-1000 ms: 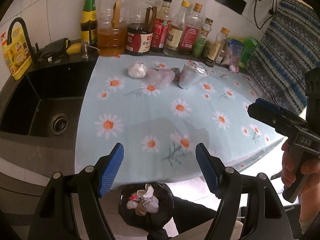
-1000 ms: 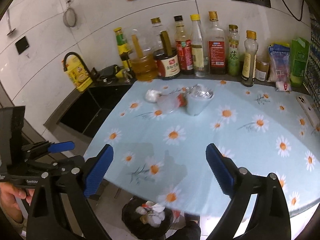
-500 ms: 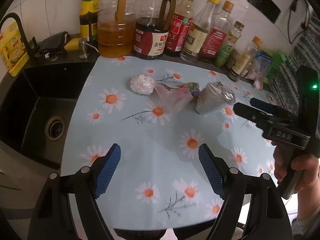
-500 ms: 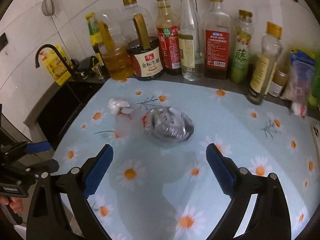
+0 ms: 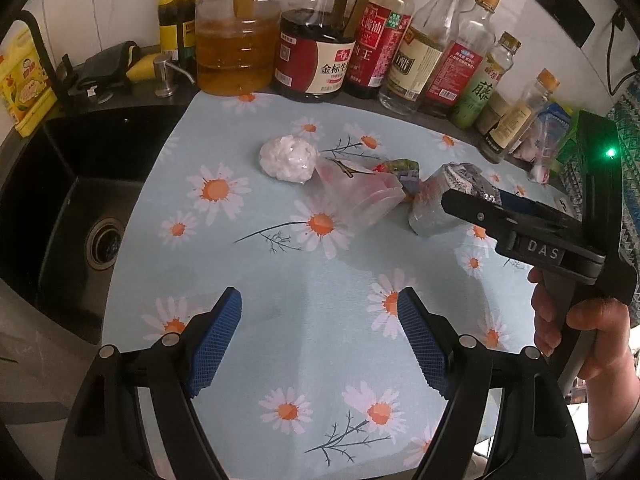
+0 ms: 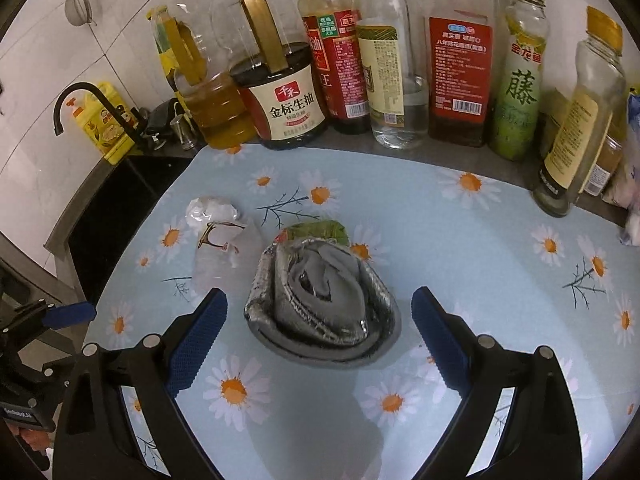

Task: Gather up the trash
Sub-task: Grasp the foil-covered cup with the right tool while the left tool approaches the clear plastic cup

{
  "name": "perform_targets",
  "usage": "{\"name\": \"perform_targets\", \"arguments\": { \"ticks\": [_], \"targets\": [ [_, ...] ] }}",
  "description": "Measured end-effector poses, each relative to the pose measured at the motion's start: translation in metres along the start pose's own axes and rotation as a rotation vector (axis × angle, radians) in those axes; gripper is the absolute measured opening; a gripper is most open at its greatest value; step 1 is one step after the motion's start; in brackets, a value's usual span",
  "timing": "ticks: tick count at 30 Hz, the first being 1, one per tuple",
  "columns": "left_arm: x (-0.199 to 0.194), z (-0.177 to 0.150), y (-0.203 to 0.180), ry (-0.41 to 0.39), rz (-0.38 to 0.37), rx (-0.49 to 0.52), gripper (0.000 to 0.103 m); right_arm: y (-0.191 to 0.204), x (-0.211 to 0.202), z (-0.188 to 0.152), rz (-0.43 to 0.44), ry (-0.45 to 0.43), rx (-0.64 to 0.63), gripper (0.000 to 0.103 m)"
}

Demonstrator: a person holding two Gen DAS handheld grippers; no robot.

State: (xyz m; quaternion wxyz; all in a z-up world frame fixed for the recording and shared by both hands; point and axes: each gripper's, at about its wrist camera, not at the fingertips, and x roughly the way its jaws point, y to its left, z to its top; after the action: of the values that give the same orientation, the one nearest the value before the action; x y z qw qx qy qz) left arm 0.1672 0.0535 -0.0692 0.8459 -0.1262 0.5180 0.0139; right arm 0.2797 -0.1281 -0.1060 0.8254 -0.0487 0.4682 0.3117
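A crushed foil container (image 6: 324, 300) lies on the daisy tablecloth (image 6: 480, 240). My right gripper (image 6: 320, 299) straddles it; its jaws are closing and the blue pads (image 6: 200, 332) stand clear of the foil on both sides. Behind the foil lie a green and red wrapper (image 6: 316, 230), a clear plastic bag (image 6: 224, 252) and a white crumpled ball (image 6: 212, 210). In the left wrist view my left gripper (image 5: 318, 304) hovers open over bare cloth, well short of the ball (image 5: 288, 158) and the bag (image 5: 356, 196). The right gripper (image 5: 472, 200) covers part of the foil (image 5: 436, 208) there.
Sauce and oil bottles (image 6: 280, 80) line the wall behind the cloth. A black sink (image 5: 60, 200) with a tap (image 6: 80, 96) lies to the left, with a yellow detergent bottle (image 5: 24, 88) beside it. A hand (image 5: 576, 332) holds the right gripper's handle.
Both grippers moved forward and down over the table toward the trash. The bin under the table edge dropped out of view. The right gripper now straddles the foil container.
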Motion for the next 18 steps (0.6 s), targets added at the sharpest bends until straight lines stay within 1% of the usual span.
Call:
{"name": "perform_targets", "arguments": {
  "ticks": [1,3,9,18],
  "targets": [
    [0.001,0.0,0.0,0.001,0.001,0.0,0.078,0.0,0.003,0.0,-0.008,0.01,-0.002,0.08],
    [0.002,0.001,-0.002,0.002,0.001,-0.001,0.078,-0.002,0.008,0.0,-0.01,0.034,0.0,0.066],
    [0.004,0.007,-0.006,-0.002,-0.002,0.004,0.078,-0.005,0.003,-0.001,0.009,0.027,0.006,0.059],
    [0.015,0.025,-0.018,-0.01,-0.01,0.025,0.078,-0.02,-0.035,-0.002,0.033,-0.03,0.037,0.059]
  ]
}}
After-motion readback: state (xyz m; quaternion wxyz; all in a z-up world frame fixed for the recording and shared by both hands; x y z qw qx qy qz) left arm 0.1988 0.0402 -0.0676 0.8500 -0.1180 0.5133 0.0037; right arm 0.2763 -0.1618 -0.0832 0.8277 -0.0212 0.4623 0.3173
